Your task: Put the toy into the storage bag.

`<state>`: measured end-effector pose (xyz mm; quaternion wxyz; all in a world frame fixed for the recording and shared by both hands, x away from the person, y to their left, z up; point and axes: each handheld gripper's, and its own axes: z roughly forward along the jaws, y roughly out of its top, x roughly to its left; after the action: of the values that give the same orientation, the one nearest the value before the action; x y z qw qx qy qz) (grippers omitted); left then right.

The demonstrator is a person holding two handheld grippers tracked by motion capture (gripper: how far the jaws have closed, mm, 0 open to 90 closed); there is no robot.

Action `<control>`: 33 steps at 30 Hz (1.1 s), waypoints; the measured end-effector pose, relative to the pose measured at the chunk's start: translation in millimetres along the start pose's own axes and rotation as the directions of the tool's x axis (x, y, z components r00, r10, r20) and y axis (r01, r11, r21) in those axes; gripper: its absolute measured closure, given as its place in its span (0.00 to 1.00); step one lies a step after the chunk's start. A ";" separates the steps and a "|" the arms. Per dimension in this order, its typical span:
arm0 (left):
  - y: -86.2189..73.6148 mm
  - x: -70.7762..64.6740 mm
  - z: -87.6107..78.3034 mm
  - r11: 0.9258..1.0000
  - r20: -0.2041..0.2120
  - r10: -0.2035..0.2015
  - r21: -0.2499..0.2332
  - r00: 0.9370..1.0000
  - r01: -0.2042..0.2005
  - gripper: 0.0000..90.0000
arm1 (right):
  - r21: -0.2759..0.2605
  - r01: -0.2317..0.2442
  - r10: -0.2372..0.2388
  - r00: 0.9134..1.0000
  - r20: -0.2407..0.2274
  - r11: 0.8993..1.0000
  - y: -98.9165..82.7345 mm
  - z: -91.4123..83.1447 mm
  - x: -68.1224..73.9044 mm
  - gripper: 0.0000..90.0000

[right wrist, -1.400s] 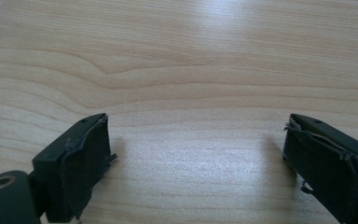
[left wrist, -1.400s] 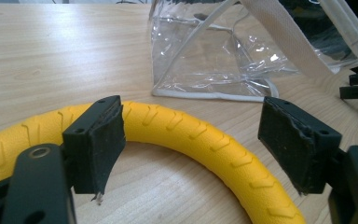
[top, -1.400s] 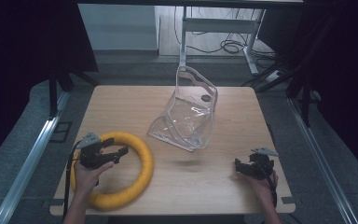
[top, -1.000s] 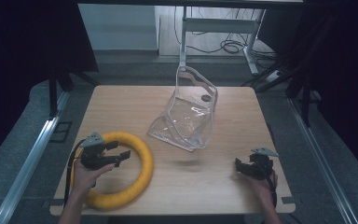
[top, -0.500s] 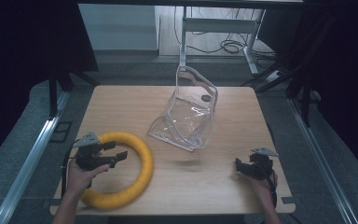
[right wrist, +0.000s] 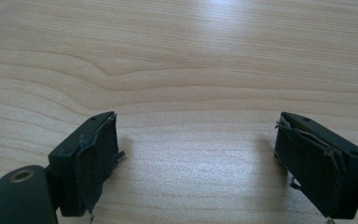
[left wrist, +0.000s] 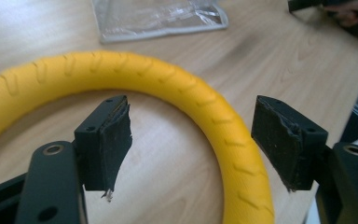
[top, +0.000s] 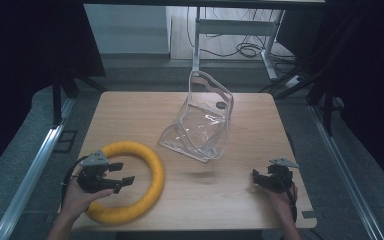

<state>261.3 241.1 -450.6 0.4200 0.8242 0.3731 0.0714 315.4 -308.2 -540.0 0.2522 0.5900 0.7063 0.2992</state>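
High view: a light wooden table (top: 240, 200) w/ a yellow ribbed foam ring (top: 147, 165) lying flat in the lower left of the frame. A clear plastic pouch w/ a grey edge (top: 202, 125) stands half-collapsed near the centre, above and to the right of the ring, apart from it.

My left gripper (top: 117, 175) sits lower left, held in my left hand (top: 77, 197). Its two black jaws stand wide apart, over the hole of the ring, pointing toward the frame's right. The ring curves round them on the top, right and bottom; I can't tell from here whether a jaw touches it.

Left gripper view: the left gripper (left wrist: 191, 140) has its worn black pads (left wrist: 114, 140) spread w/ nothing between them but bare wood and, nearer the right pad, the ring (left wrist: 205, 107). The ring arcs from the left edge, across the upper middle, then down to the bottom edge, just inside the right pad. Neither pad is seen pressing on it. The pouch's lower edge (left wrist: 158, 18) lies at the top of the frame, beyond the ring. My other hand (left wrist: 349, 14) shows in the top right corner.

My right gripper (top: 260, 180) is at lower right in the high view, well apart from ring and pouch, held in my right hand (top: 280, 197). Right gripper view: its jaws (right wrist: 196, 149) are spread wide over bare wood grain (right wrist: 191, 60), holding nothing.
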 end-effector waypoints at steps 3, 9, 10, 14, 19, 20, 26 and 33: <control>-4.0 -2.0 -2.2 1.000 0.013 0.005 0.024 1.000 -0.005 0.32 | 0.000 -0.001 0.001 1.000 0.001 1.000 0.0 0.0 0.0 0.15; -9.9 -11.4 0.2 0.994 0.032 0.025 0.106 0.999 -0.028 0.34 | 0.000 -0.001 0.001 1.000 0.002 1.000 0.0 -0.1 0.0 0.16; -10.7 -13.4 1.1 0.992 0.042 0.031 0.120 0.999 -0.036 0.34 | -0.001 -0.001 0.001 1.000 0.002 1.000 -0.1 -0.1 0.0 0.16; -15.3 -20.7 4.3 0.981 0.065 0.051 0.182 0.997 -0.062 0.34 | -0.001 -0.001 0.001 1.000 0.002 1.000 -0.1 -0.1 -0.1 0.16; -27.0 -29.7 11.6 0.964 0.099 0.058 0.252 0.993 -0.081 0.33 | -0.001 -0.002 0.002 1.000 0.002 1.000 -0.1 -0.1 -0.1 0.16; -29.7 -32.1 14.0 0.958 0.110 0.062 0.271 0.992 -0.090 0.33 | -0.001 -0.002 0.002 1.000 0.002 1.000 -0.1 -0.1 -0.1 0.16; -33.7 -40.2 24.0 0.934 0.123 0.093 0.333 0.988 -0.129 0.33 | -0.002 -0.001 0.001 1.000 0.003 1.000 -0.1 -0.1 -0.1 0.16; -34.3 -46.2 34.2 0.901 0.124 0.119 0.404 0.985 -0.160 0.34 | -0.001 -0.001 0.001 1.000 0.003 1.000 -0.1 -0.1 -0.1 0.16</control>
<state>224.2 200.7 -489.0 0.2479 0.9212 0.2992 -0.0190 315.2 -308.3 -540.0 0.2533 0.5906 0.7054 0.2990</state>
